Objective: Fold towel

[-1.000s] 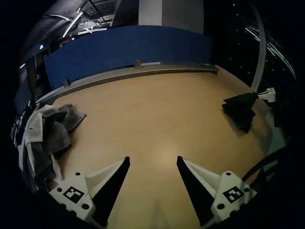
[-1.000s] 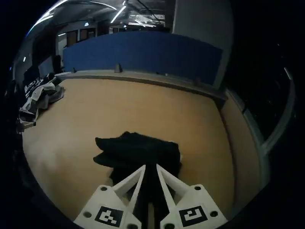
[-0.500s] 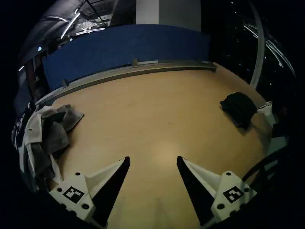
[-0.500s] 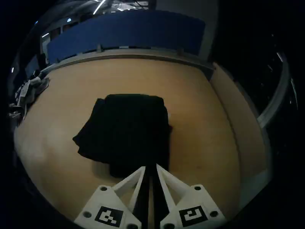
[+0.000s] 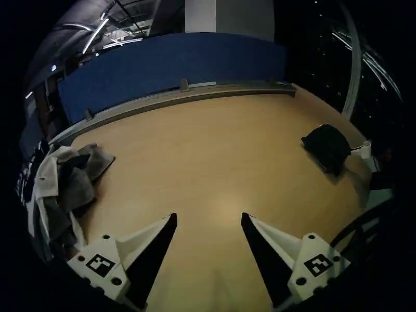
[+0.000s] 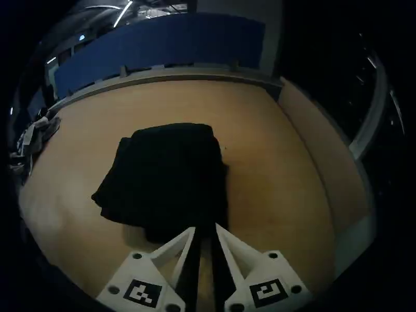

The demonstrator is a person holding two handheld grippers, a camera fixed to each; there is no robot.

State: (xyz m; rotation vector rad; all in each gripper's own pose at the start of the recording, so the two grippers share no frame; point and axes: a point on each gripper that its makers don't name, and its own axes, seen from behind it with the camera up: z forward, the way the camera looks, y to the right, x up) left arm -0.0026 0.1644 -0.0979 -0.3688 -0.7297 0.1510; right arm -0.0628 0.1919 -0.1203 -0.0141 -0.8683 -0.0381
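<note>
A black towel [image 6: 166, 177] lies folded in a rough rectangle on the wooden table [image 6: 270, 171]. My right gripper [image 6: 205, 229] sits at its near edge, fingers a narrow slit apart with the dark cloth between the tips. In the left gripper view the same black towel [image 5: 326, 147] rests at the far right of the table, with the white tip of the right gripper [image 5: 366, 151] against its edge. My left gripper [image 5: 208, 218] hovers open over bare wood, with nothing between its fingers.
A heap of grey and white towels [image 5: 65, 182] lies at the table's left edge and shows again as the far heap [image 6: 34, 132]. A blue partition [image 5: 171, 67] runs along the back edge. The table's right rim [image 6: 364, 151] curves close to the black towel.
The black towel, lifted and bunched a second ago, has come down and now lies flat. My right gripper's fingers have parted very slightly. The left gripper has barely moved.
</note>
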